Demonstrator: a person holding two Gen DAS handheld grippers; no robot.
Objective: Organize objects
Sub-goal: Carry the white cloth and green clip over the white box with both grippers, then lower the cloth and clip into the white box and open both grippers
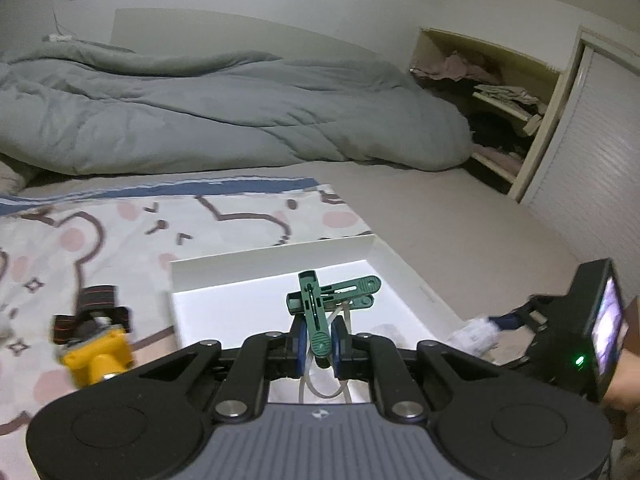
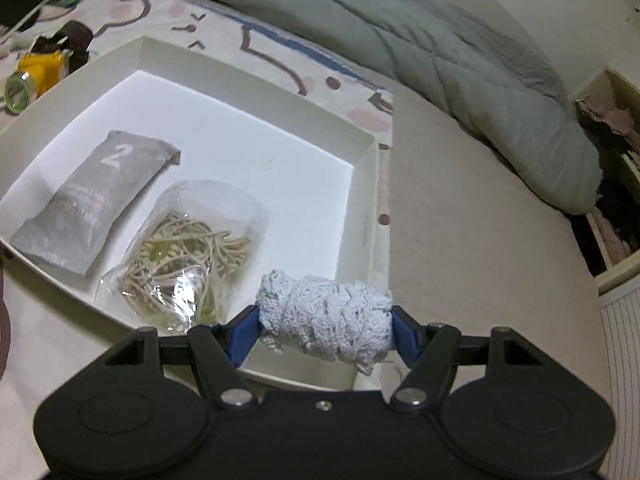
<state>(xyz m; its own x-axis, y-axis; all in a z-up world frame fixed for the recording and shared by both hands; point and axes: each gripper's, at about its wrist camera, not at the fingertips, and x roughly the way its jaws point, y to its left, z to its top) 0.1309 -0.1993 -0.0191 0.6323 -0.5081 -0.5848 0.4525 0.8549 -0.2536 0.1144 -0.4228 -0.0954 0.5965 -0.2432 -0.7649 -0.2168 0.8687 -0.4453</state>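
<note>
A white open box (image 1: 272, 264) lies on the bed; it also shows in the right wrist view (image 2: 368, 176). My left gripper (image 1: 318, 346) is shut on green clothes pegs (image 1: 320, 304) with a white loop, held over the box. My right gripper (image 2: 326, 330) is shut on a white knitted roll (image 2: 326, 316) above the box's near right corner; the roll also shows in the left wrist view (image 1: 474, 334). Inside the box lie a grey sachet marked 2 (image 2: 92, 204) and a clear bag of beige cord (image 2: 188, 252).
A yellow object with a black-and-red strap (image 1: 96, 340) lies left of the box, also in the right wrist view (image 2: 40, 70). A grey duvet (image 1: 224, 112) is bunched behind. An open closet with clothes (image 1: 500, 100) stands at right.
</note>
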